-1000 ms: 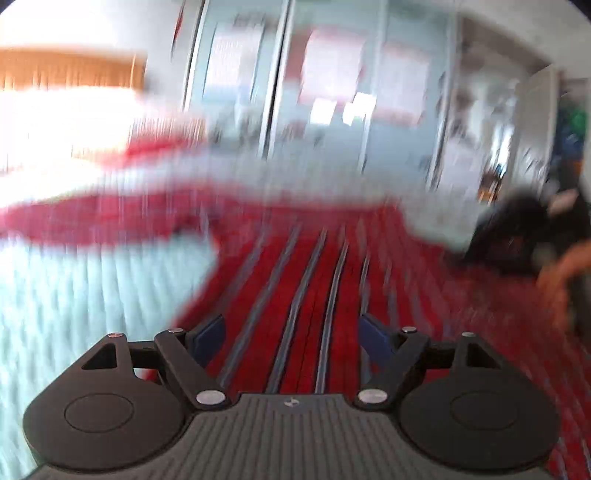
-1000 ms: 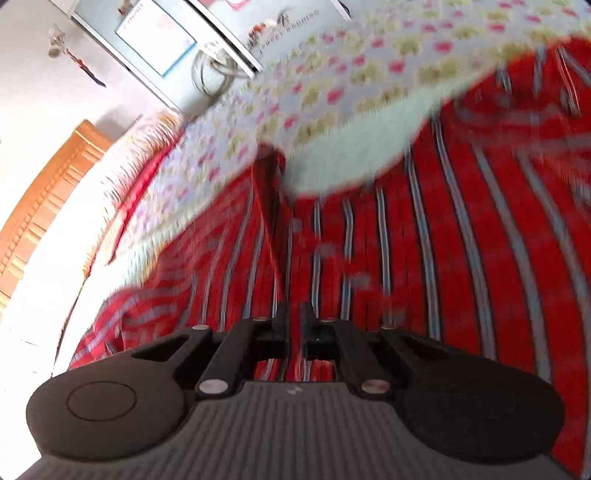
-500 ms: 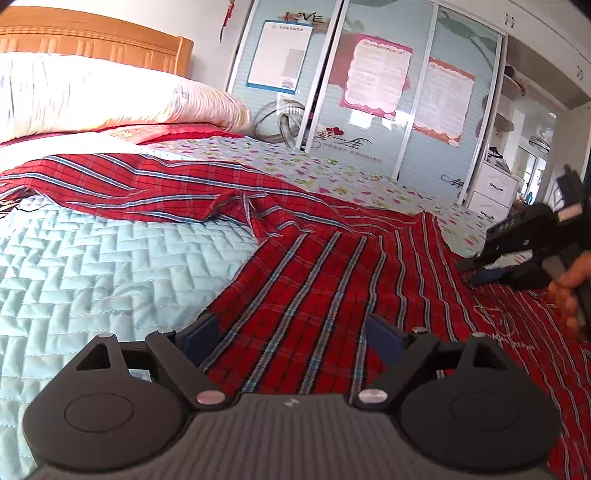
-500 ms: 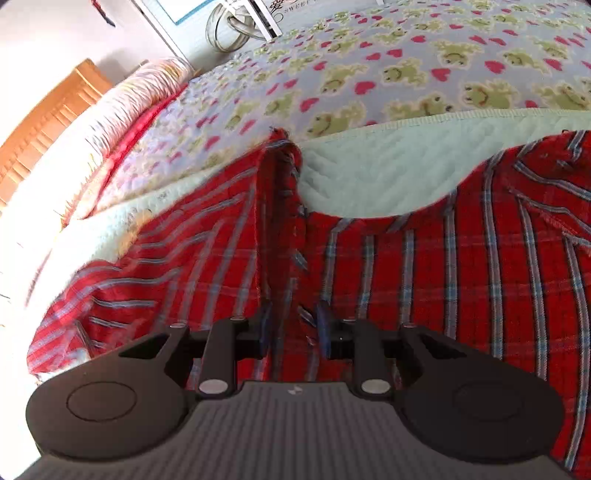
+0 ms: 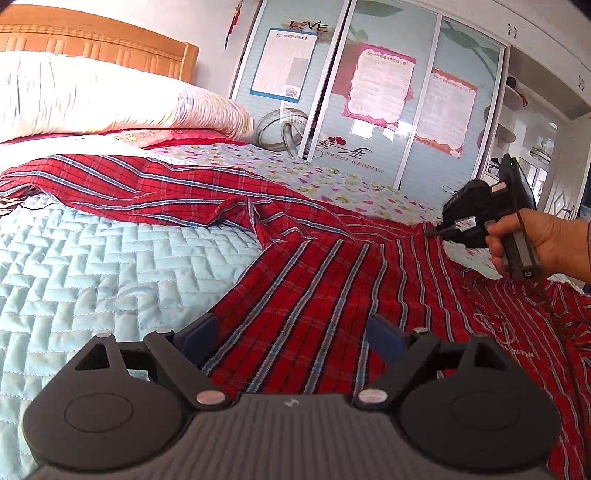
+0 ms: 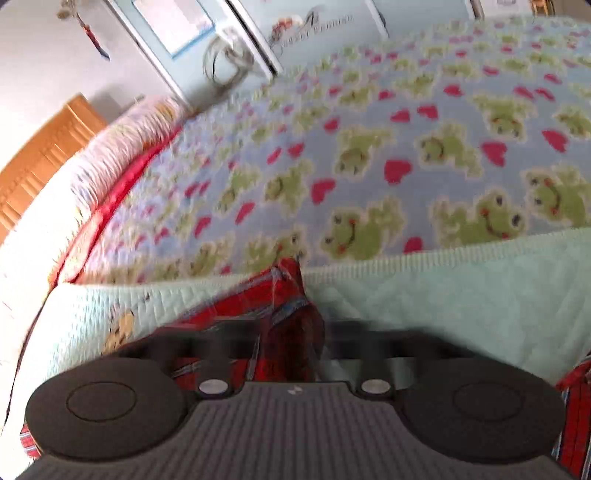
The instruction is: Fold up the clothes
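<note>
Left wrist: one red plaid shirt, two grippers.

On the pale blue sliding wardrobe doors at the far side of the room, dark decal lettering read "LOVE" above a blue-framed white poster. Lower on the glass, "SWEET WEDDING" stood beneath red hearts and brush-style characters. The print on the posters was too small to read.
</note>
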### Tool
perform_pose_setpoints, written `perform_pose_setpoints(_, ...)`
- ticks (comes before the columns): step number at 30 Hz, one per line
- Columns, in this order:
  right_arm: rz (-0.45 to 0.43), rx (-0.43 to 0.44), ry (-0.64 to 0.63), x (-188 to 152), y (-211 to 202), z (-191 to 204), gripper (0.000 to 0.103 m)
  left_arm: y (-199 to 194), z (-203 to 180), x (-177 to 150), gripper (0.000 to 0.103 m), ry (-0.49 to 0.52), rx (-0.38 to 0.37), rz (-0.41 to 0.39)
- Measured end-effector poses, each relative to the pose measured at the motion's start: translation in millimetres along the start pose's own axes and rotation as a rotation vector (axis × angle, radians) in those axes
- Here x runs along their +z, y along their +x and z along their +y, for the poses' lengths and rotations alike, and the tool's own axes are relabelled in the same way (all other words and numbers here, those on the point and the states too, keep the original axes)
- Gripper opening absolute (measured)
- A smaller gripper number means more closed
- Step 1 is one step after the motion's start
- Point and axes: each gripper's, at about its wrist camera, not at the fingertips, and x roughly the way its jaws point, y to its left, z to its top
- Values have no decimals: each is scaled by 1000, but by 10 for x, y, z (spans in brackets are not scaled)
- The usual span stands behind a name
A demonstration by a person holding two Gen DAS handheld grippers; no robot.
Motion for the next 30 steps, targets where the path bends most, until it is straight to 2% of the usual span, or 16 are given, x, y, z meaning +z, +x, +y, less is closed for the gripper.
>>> perform_pose_setpoints(7,6,-63,-69,-49,119,-68,5,-6,0,-4,91,2,8,-6)
perform_pose_setpoints(10,-6,-21,5,-61,113,-177,12,-6,5,-3,91,0,9,-7)
perform_pose_setpoints(12,-60,-22,50,-51,-12,-228,20,-3,6,-2,91,0,9,-5)
perform_pose_setpoints(14,-150,-81,70,-48,-186,-226,26,-2,4,-3,91,1,10,-5)
perform_pose_setpoints(15,-191,-87,70,-47,-272,-205,26,-2,3,-4,91,3,11,-5)
perform_pose_setpoints(16,-207,-53,51,-45,-324,-150,26,-3,3,-5,91,3,12,-6)
perform_pose_setpoints(18,-176,47,11,-39,-309,-22,26,-5,3,-7,91,2,14,-7)
perform_pose_setpoints(20,-77,125,17,-27,-127,69,25,-11,1,-11,91,3,17,-10)
perform_pose_setpoints(22,12,47,6,-31,139,105,24,-9,4,-11,91,2,15,-11)
perform_pose_setpoints(23,15,-9,-4,-48,230,110,23,-8,8,-10,91,0,13,-10)
perform_pose_setpoints(24,-18,-24,15,-71,240,109,23,-6,10,-7,91,-2,13,-8)
perform_pose_setpoints(26,-129,38,101,-150,133,113,30,1,10,3,91,-3,11,-2)
perform_pose_setpoints(27,-171,137,143,-224,72,120,37,7,11,11,91,-4,9,3)
perform_pose_setpoints(28,-205,206,172,-305,54,119,55,16,16,19,91,-8,7,12)
perform_pose_setpoints(29,-230,238,183,-393,88,108,63,26,21,28,91,-12,4,20)
perform_pose_setpoints(30,-256,271,194,-481,121,97,63,42,28,39,91,-18,0,33)
